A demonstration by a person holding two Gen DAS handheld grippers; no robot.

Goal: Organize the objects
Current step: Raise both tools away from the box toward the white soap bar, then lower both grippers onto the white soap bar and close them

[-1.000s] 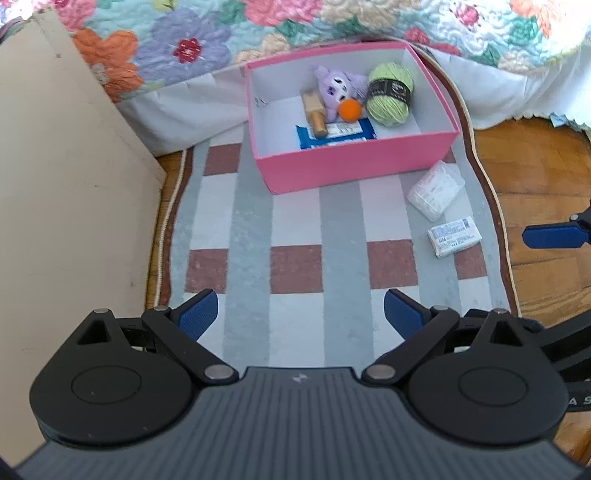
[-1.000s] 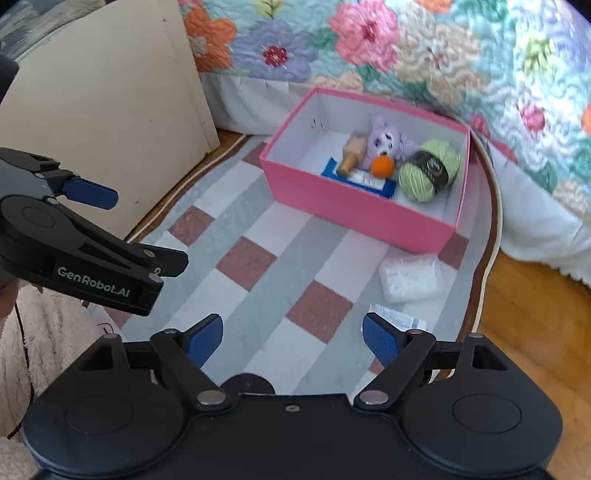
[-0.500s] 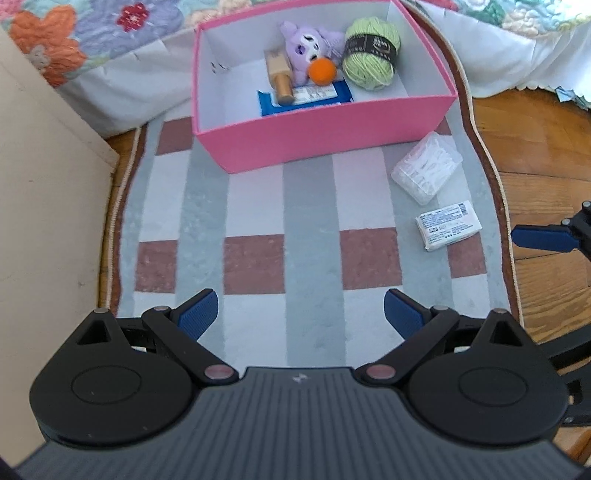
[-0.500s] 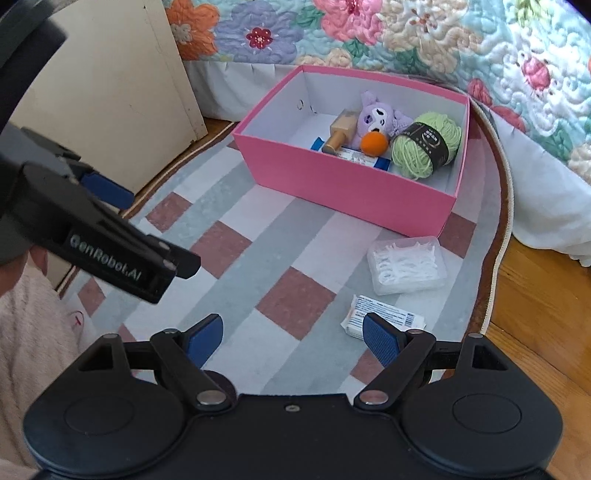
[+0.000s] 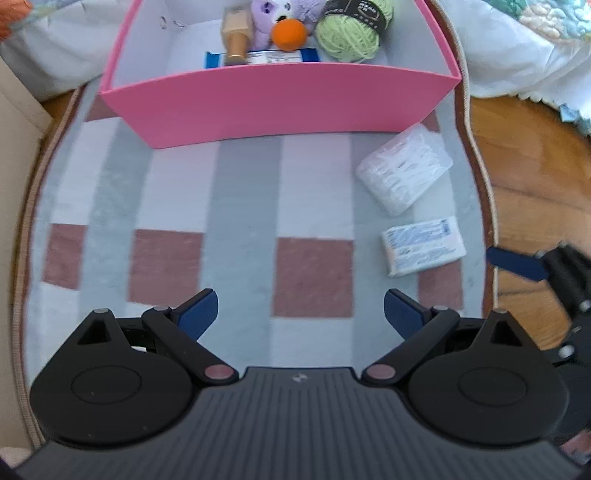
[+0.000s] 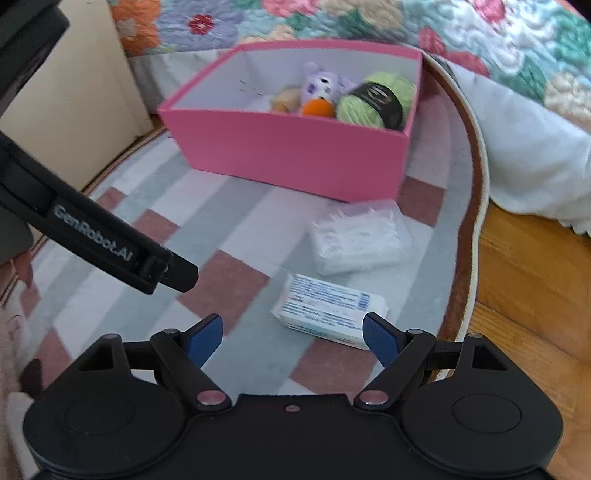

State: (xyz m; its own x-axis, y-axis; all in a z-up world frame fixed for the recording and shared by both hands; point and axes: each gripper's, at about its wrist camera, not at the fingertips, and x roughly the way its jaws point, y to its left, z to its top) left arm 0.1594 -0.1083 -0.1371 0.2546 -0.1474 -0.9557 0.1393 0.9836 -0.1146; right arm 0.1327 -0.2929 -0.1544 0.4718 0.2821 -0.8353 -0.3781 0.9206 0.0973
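Two grippers hang over a checked rug [image 5: 251,206]. A pink box [image 5: 280,107] sits on the rug, and it is the landmark for everything else.

Inside the box are a purple plush [image 5: 266,14], an orange ball [image 5: 290,33], a green yarn ball [image 5: 351,33], a tan wooden piece [image 5: 236,40] and a blue and white pack [image 5: 273,57]. They all lie close together at the far side of the box.

Outside the box, just in front of its right corner, lies a clear case of white sticks [image 5: 404,168]. A bit nearer than the case lies a white packet [image 6: 328,314] with blue print. Both rest flat on the rug, close to each other but not touching.

The left gripper [image 5: 299,314] is over bare rug in front of the box. Its blue pads stand wide apart with nothing between them.

The right gripper [image 6: 293,336] is near the packet. Its pads stand wide apart too. The packet lies just ahead of them, by the right pad. Whether that pad touches it I cannot tell.

A flowery quilt [image 6: 480,40] hangs behind the box.
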